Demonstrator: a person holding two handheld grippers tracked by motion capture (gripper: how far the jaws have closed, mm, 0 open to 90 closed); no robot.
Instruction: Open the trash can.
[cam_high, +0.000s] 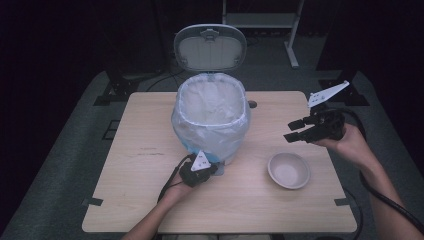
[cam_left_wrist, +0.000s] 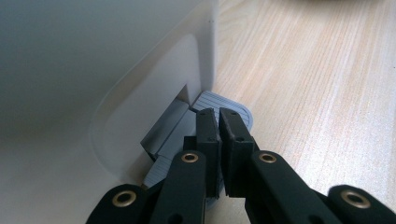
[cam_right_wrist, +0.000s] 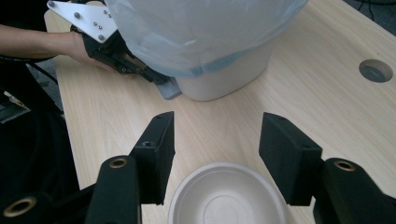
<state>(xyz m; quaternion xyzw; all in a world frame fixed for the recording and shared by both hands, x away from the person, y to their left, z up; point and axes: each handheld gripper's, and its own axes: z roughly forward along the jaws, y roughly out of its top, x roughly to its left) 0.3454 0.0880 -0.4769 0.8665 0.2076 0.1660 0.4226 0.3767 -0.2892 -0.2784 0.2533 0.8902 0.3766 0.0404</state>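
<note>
Item: pedal bin (cam_high: 212, 120), white plastic body, lined with a thin translucent bag whose edge folds over the rim and drapes down the outside. It stands near the middle of the desk (cam_high: 140, 200), toward the far edge, its lid (cam_high: 210, 49) raised upright behind the opening. We judge the body stiff and fairly light, so it may slide on the smooth wood if pushed sideways; the bag is soft and slippery, and no place for a hold.

Point of action: the grey ribbed pedal (cam_left_wrist: 233, 109) at the foot of the bin, on the side facing the near edge. We take this for the part to work, pressing from above rather than pinching.

Left gripper (cam_left_wrist: 218, 122): jaws pressed together with nothing between them, tips lying on the pedal.

Right gripper (cam_right_wrist: 215, 149): jaws spread wide, empty, held in the air near the right edge of the desk.

Item: shallow off-white bowl (cam_high: 288, 170), empty, toward the near right corner. We judge it light and rigid, best taken by the rim.
</note>
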